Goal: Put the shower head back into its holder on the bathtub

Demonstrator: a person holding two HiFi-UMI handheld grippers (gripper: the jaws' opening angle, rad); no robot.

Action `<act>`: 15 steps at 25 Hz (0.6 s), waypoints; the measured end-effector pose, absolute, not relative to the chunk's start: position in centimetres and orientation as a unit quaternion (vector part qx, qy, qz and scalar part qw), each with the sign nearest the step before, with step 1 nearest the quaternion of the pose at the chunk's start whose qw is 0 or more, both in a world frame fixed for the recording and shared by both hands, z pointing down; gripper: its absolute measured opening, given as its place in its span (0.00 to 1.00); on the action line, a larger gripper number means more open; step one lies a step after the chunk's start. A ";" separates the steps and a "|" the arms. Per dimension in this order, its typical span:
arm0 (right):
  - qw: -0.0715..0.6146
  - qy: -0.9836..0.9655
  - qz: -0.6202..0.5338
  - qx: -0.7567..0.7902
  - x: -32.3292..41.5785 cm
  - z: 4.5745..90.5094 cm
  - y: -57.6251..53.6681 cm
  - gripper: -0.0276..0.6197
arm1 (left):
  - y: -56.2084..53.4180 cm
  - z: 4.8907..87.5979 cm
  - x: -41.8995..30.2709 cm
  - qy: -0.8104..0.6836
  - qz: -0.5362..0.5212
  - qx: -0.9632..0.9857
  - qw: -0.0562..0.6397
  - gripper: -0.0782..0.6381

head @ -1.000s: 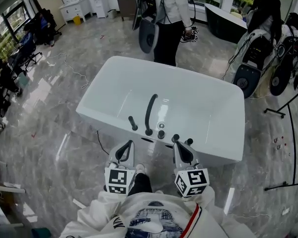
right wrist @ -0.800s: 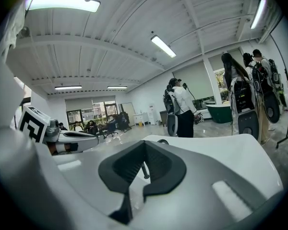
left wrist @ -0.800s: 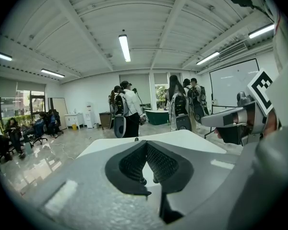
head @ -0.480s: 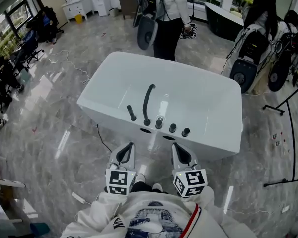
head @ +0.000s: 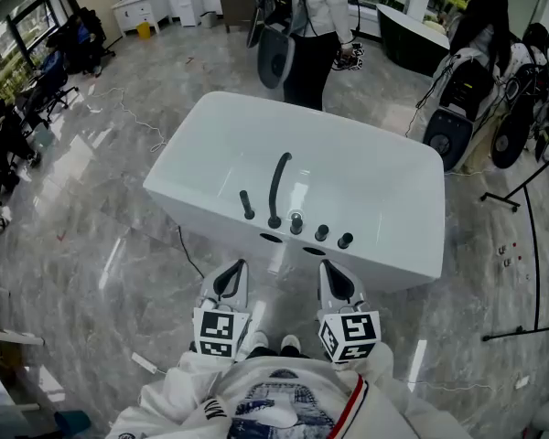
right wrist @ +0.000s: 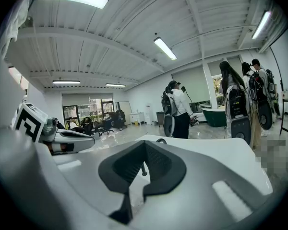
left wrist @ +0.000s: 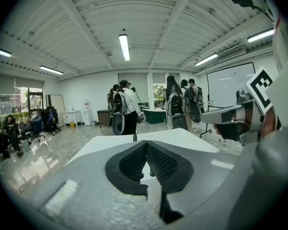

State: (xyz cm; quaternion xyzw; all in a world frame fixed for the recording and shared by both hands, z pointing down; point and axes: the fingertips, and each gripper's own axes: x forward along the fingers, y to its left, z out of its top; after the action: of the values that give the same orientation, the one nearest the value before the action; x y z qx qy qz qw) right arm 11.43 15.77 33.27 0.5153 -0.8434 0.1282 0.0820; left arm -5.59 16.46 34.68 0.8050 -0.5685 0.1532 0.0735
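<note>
We hold left gripper (head: 231,268), right gripper (head: 332,270) side by side before chest, tilted slightly down toward bathtub (head: 384,199). Both sets of jaws closed together, nothing held.

Readable text: none in any view.
Left cube (head: 216,334): black-and-white square markers on its faces; only a code pattern, not letters or numbers.
Right cube (head: 351,335): markers of the same kind; the one on top looks a little like a digit but gives no sure reading.
Shirt (head: 279,408): dark print on the chest, too small and too blurred to read.
</note>
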 end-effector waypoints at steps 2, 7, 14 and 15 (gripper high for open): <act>0.082 -0.843 0.129 0.516 10.9 33.3 16.0 0.05 | 16.6 34.8 -6.1 -0.567 0.153 0.806 0.075 0.11; 0.084 -0.839 0.136 0.520 9.9 33.4 16.4 0.05 | 16.8 34.7 -6.8 -0.560 0.152 0.810 0.077 0.11; 0.087 -0.838 0.136 0.522 8.7 33.4 16.7 0.05 | 17.1 35.2 -7.8 -0.555 0.150 0.813 0.085 0.11; 0.088 -0.838 0.135 0.522 8.6 33.5 16.7 0.05 | 17.2 35.3 -8.0 -0.555 0.150 0.814 0.085 0.11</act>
State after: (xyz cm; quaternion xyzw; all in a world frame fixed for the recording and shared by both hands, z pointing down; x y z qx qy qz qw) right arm 8.59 16.74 33.46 0.5218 -0.8377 0.1353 0.0876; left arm -7.97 17.19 35.28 0.8138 -0.5549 0.1503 0.0851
